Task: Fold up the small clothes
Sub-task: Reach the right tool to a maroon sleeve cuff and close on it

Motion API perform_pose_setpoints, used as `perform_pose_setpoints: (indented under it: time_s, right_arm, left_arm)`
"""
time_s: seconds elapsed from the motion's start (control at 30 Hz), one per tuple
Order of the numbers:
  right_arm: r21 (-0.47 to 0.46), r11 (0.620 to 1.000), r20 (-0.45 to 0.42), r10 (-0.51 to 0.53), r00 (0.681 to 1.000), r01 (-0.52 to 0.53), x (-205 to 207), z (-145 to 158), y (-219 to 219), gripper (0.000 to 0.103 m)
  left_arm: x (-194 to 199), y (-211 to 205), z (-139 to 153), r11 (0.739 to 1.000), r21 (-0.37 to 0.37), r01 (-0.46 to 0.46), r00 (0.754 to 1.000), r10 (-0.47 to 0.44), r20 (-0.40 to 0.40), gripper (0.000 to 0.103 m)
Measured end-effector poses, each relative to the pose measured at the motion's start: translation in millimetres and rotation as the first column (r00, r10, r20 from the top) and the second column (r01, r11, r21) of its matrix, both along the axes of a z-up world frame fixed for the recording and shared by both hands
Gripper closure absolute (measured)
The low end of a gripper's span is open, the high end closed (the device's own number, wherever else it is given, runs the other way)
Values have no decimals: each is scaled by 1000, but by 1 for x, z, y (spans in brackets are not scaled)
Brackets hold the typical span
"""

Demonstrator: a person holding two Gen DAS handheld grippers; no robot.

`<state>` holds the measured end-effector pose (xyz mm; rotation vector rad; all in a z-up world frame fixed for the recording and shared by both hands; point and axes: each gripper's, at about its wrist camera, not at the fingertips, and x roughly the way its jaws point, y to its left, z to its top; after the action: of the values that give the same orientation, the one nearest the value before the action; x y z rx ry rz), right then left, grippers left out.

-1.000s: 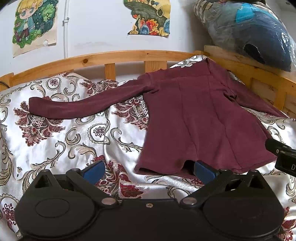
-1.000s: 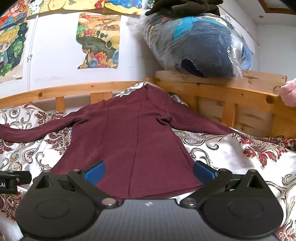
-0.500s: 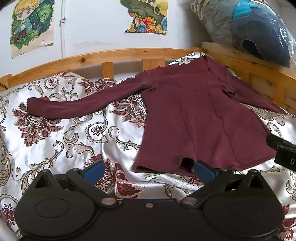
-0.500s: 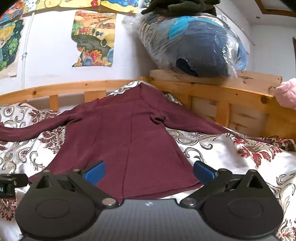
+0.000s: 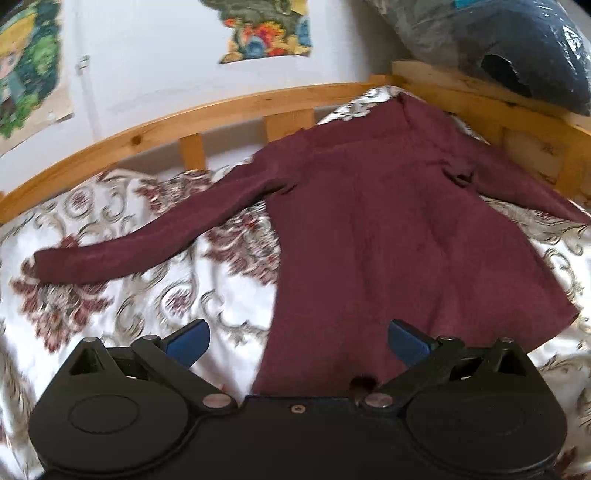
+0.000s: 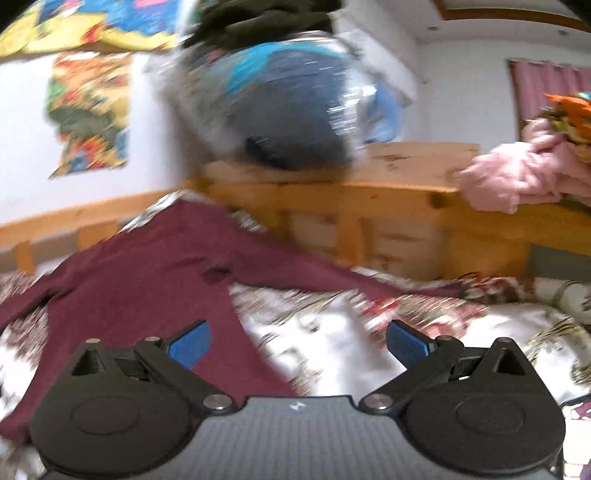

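A small maroon long-sleeved top [image 5: 399,236] lies spread flat on a floral bedspread [image 5: 110,295], neck toward the far corner, both sleeves stretched out. My left gripper [image 5: 297,341] is open just above the top's lower left hem corner, with nothing between its blue pads. In the right wrist view the same maroon top [image 6: 147,295] fills the left side, its right sleeve [image 6: 332,277] running off to the right. My right gripper [image 6: 299,345] is open over the top's right side edge and the bedspread [image 6: 332,332], holding nothing. That view is motion-blurred.
A wooden bed rail [image 5: 184,122] runs behind the bedspread, against a white wall with posters [image 5: 266,33]. A plastic-wrapped dark bundle [image 6: 280,103] rests on the wooden headboard [image 6: 369,177]. Pink cloth [image 6: 517,177] lies on the headboard at right.
Both grippers moved forward toward the top. The left now sits over the lower left hem corner. The right swung to the right, so the sleeve and headboard fill its view.
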<state>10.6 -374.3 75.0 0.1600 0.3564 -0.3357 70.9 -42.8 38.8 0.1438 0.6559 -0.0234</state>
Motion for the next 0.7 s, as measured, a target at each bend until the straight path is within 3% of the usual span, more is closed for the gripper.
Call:
perform_pose_setpoints:
  time_s: [0.2, 0.33, 0.4, 0.57, 0.7]
  right_arm:
    - [120, 989, -45, -84, 995, 89, 33, 5, -64, 0]
    - [70, 976, -59, -201, 978, 205, 55, 5, -98, 0]
    - [74, 967, -66, -238, 969, 242, 65, 0, -116, 0]
    - [134, 945, -130, -281, 951, 297, 93, -18, -149, 0]
    - [150, 915, -196, -344, 918, 375, 113, -38, -160, 5]
  left_arm:
    - [38, -19, 23, 999, -36, 39, 997, -41, -64, 1]
    - [62, -37, 26, 997, -52, 48, 998, -50, -44, 1]
    - [69, -46, 19, 996, -57, 72, 997, -73, -33, 1]
    - [80, -63, -10, 988, -69, 142, 984, -148, -103, 1]
    - [86, -65, -26, 984, -26, 176, 977, -178, -120, 1]
